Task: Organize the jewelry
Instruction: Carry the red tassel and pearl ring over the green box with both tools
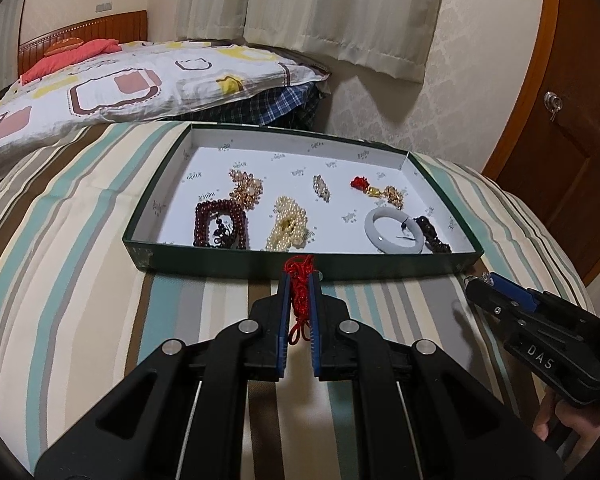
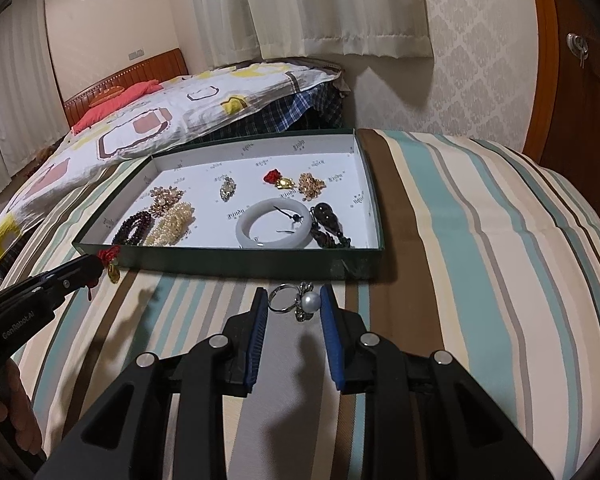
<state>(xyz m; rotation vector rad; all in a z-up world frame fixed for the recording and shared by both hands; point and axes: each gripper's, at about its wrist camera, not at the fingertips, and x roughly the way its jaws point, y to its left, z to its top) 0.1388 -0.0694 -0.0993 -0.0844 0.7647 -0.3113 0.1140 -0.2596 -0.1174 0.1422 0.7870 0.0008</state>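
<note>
A shallow green box [image 1: 300,262] [image 2: 236,266] with a white inside lies on the striped bed. It holds dark red beads [image 1: 220,218], a pearl strand [image 1: 288,222], a white bangle [image 1: 394,230] [image 2: 276,226], gold pieces and a brooch. My left gripper [image 1: 299,280] is shut on a red cord charm [image 1: 300,292], just short of the box's near wall; in the right wrist view the charm [image 2: 110,262] hangs with a yellow pendant. My right gripper [image 2: 294,298] is open around a pearl ring [image 2: 300,304] lying on the bedspread.
A patterned quilt [image 1: 112,84] lies behind the box, with a red pillow and wooden headboard beyond. Curtains and wallpapered wall stand at the back. A wooden door [image 1: 572,92] is on the right. The striped bedspread [image 2: 480,240] stretches right of the box.
</note>
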